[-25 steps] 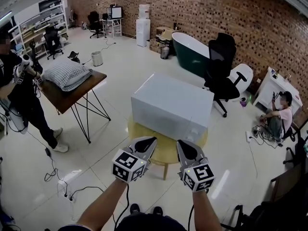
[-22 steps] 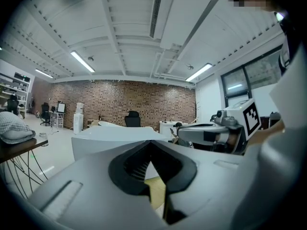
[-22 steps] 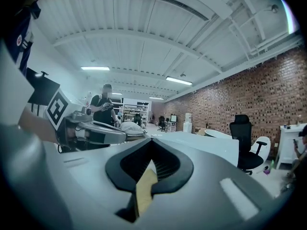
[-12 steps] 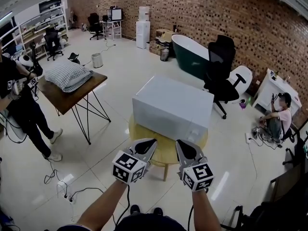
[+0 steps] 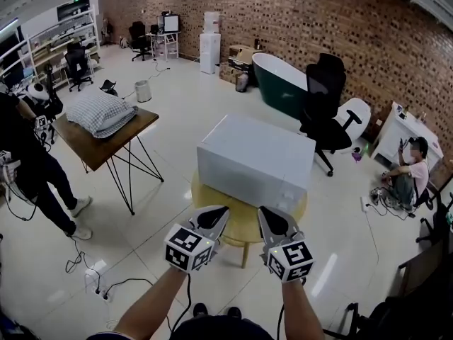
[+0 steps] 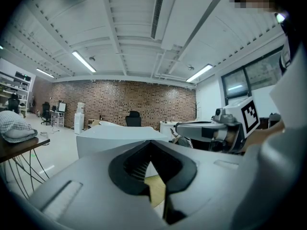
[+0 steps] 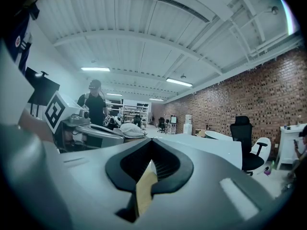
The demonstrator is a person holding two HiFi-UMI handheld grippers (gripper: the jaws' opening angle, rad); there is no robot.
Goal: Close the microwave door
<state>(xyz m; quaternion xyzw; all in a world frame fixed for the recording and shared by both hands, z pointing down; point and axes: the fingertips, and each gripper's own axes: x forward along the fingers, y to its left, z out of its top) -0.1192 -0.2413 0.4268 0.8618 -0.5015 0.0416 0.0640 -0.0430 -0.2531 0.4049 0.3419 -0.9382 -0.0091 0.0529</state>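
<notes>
Microwave: smooth white rectangular box, standing on a round yellow wooden table. Left gripper and right gripper are side by side just short of it, both pairs of jaws clenched on nothing. Glossy pale floor; rough red-brick wall.

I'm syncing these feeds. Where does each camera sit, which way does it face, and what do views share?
Head view: on the person's head, steeply down at the microwave; both forearms, left hand-held gripper, right hand-held gripper show.
Left gripper view: on the left hand-held gripper, along its own shut jaws toward the microwave.
Right gripper view: likewise on the right one.
Shared: all three see the microwave.
</notes>
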